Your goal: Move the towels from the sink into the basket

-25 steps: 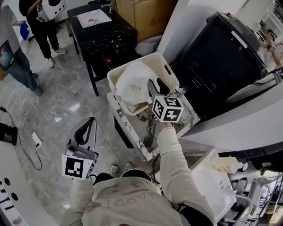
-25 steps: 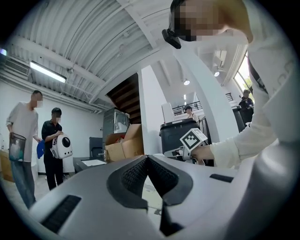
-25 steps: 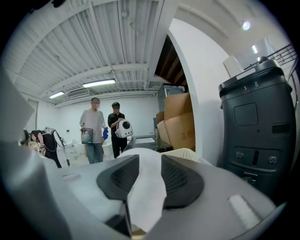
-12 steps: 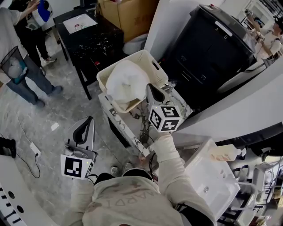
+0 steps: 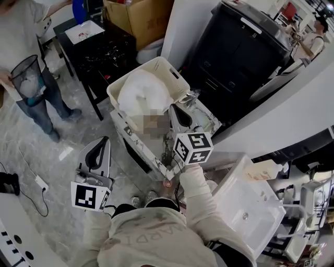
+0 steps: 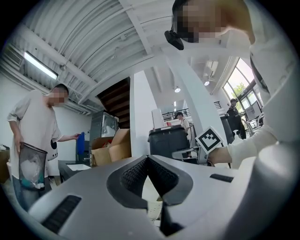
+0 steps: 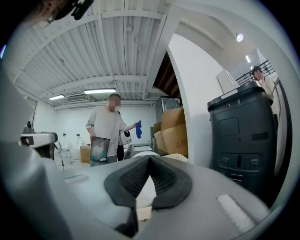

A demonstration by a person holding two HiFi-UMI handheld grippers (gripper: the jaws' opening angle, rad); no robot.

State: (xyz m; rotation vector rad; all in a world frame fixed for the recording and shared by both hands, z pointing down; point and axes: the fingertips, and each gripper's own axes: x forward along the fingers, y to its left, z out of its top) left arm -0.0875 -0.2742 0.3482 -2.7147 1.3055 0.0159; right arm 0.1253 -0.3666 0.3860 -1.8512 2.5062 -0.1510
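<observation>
A cream basket [image 5: 166,69] stands on a cart, heaped with white towels [image 5: 142,93]. My right gripper [image 5: 176,108] hovers just right of the basket's near corner, shut with nothing in it; in the right gripper view its pads [image 7: 161,180] meet at the tip, and the right gripper [image 7: 150,157] points past the basket rim. My left gripper [image 5: 106,142] hangs low at the left over the floor, apart from everything. The left gripper [image 6: 148,158] shows its jaws closed and empty. The white sink [image 5: 245,206] lies at the lower right; I see no towel in it.
A black cabinet [image 5: 237,52] stands behind the basket, a black table [image 5: 102,49] and cardboard box [image 5: 141,15] beyond. A person [image 5: 23,41] with a mesh bin [image 5: 27,78] stands at the left. A soap bottle [image 5: 265,169] sits by the sink.
My right gripper has drawn back from over the towels to the basket's near corner, and its jaws have shut. The view has swung; the person with the mesh bin came into view.
</observation>
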